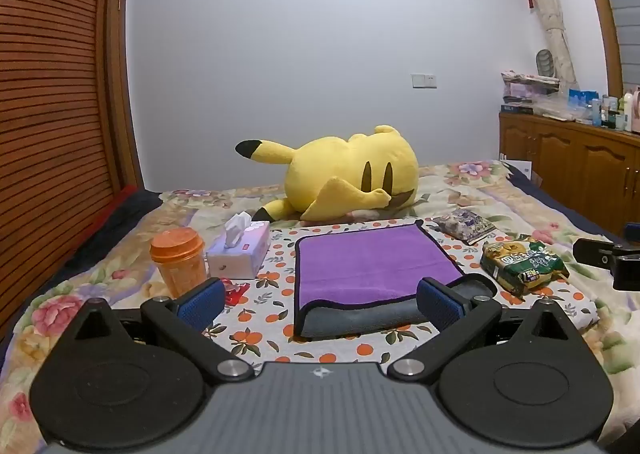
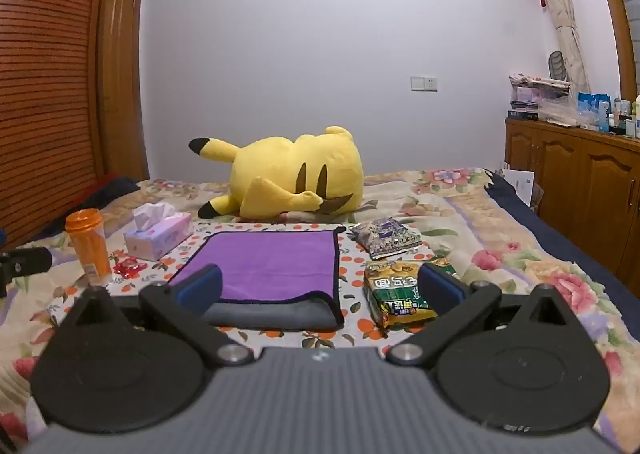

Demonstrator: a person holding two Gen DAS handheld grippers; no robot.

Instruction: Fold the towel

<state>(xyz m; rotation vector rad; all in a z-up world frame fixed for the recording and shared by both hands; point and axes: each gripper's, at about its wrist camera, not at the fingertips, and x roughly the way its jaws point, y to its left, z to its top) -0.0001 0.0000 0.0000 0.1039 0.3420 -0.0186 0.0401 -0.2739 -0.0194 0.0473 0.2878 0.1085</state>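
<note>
A purple towel (image 1: 372, 262) with a dark border and grey underside lies flat on an orange-print cloth (image 1: 272, 318) on the bed; its near edge is turned up, showing grey. It also shows in the right wrist view (image 2: 272, 266). My left gripper (image 1: 320, 304) is open and empty, hovering just in front of the towel's near edge. My right gripper (image 2: 320, 290) is open and empty, in front of the towel's near right corner. The right gripper's body shows at the far right of the left wrist view (image 1: 608, 258).
An orange cup (image 1: 178, 260), a tissue box (image 1: 240, 250) and a red wrapper (image 1: 236, 290) lie left of the towel. A green snack bag (image 1: 524, 264) and a purple packet (image 1: 466, 228) lie right. A yellow plush (image 1: 344, 174) lies behind. Wooden cabinets (image 1: 580, 162) stand at right.
</note>
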